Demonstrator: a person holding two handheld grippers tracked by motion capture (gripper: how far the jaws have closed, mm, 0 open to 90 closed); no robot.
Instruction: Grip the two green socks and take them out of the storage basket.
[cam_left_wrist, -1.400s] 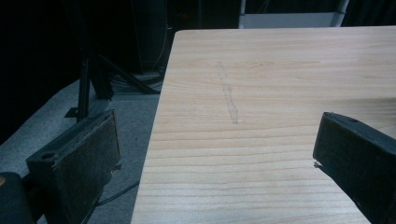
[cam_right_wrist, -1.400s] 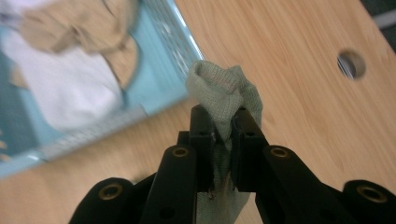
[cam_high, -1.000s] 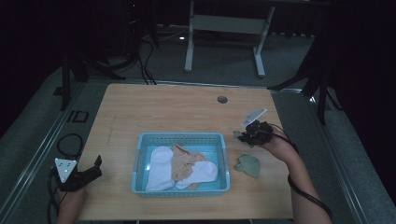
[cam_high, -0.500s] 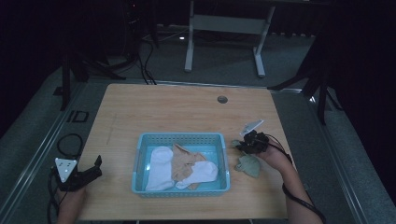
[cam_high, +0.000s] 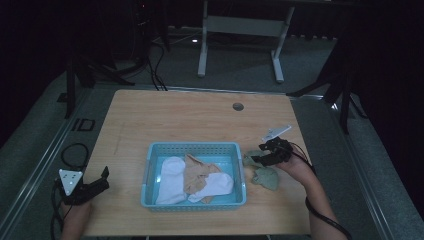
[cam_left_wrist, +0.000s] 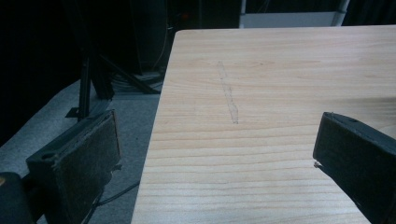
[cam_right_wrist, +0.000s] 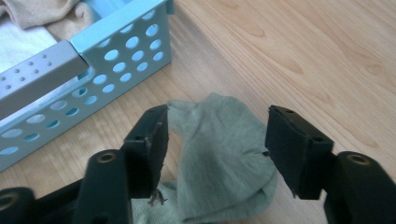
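Two grippers at wooden table (cam_high: 190, 117). High view: left gripper (cam_high: 98, 183) at near left corner; right gripper (cam_high: 261, 156) over green sock (cam_high: 265, 177) beside blue basket (cam_high: 194, 148) holding white sock (cam_high: 170, 178) and tan sock (cam_high: 199, 172). Left gripper view: jaws wide apart over bare wood. Right gripper view: jaws apart, straddling green sock (cam_right_wrist: 224, 158), not gripping.

Socks (cam_high: 197, 180) in basket (cam_high: 194, 148) — table (cam_high: 180, 115) centre
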